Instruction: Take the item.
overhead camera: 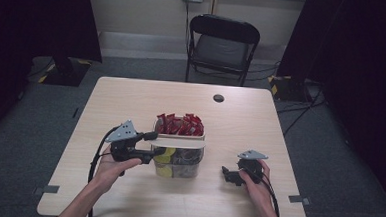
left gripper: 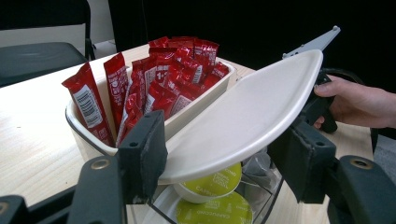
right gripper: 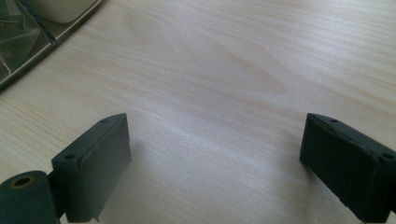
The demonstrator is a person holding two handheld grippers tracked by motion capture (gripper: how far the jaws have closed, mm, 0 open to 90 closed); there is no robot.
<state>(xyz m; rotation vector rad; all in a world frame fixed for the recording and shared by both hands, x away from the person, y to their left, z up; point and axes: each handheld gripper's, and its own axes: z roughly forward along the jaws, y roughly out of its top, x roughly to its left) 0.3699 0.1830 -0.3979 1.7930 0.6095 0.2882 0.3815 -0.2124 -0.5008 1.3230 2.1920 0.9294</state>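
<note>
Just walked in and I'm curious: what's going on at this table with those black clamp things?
A person holds a gripper in each hand at a wooden table. The left gripper is shut on a white lid, held tilted over a clear container with green capsules inside. The white tray of red sachets sits at the container's far end. The right gripper rests open on the bare table to the container's right, holding nothing.
</note>
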